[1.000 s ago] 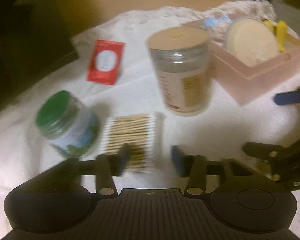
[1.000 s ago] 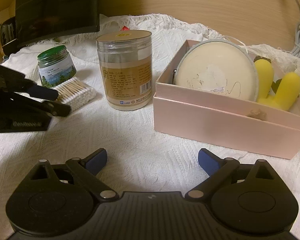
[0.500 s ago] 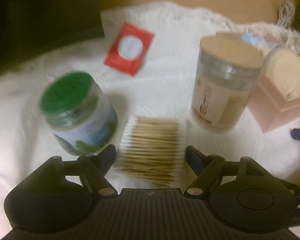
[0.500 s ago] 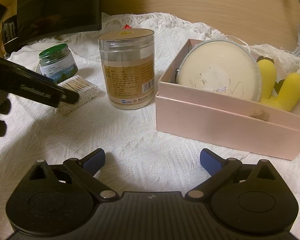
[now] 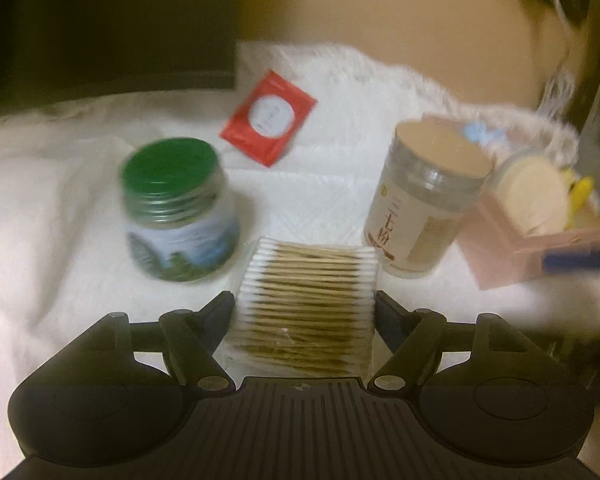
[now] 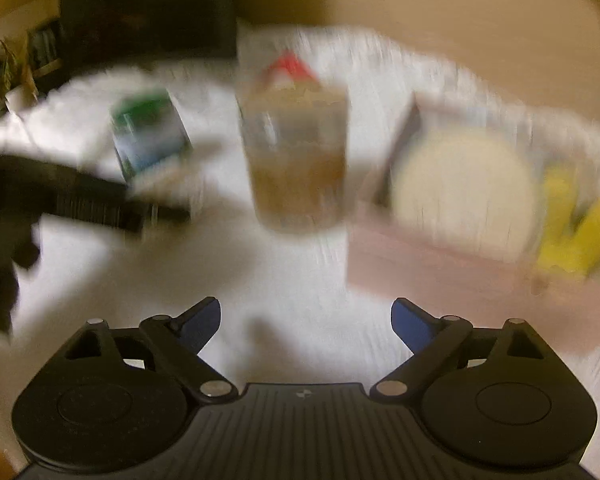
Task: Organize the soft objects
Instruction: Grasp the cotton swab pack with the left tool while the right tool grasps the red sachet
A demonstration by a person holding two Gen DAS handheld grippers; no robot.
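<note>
In the left wrist view, the left gripper (image 5: 305,309) has its two fingers spread wide, and the pack of cotton swabs (image 5: 306,300) lies between them on the white cloth (image 5: 60,216). The fingertips stand just beside the left and right ends of the pack; I cannot tell if they touch it. To the far left of the pack stands a jar with a green lid (image 5: 178,210), and to the far right a clear canister with a tan lid (image 5: 426,196). A red sachet (image 5: 268,118) lies flat farther away. At the right edge is a pink box (image 5: 536,248) with a round cream pouch (image 5: 536,196) inside.

The right wrist view is strongly blurred. The right gripper (image 6: 306,322) has its fingers wide apart, with only cloth between them. Beyond it stand the canister (image 6: 298,160), the green-lid jar (image 6: 148,134) at the left, and the pink box (image 6: 440,272) at the right with a yellow soft toy (image 6: 580,232) in it. The left gripper shows as a dark shape (image 6: 80,196) at the left, near the jar.
</note>
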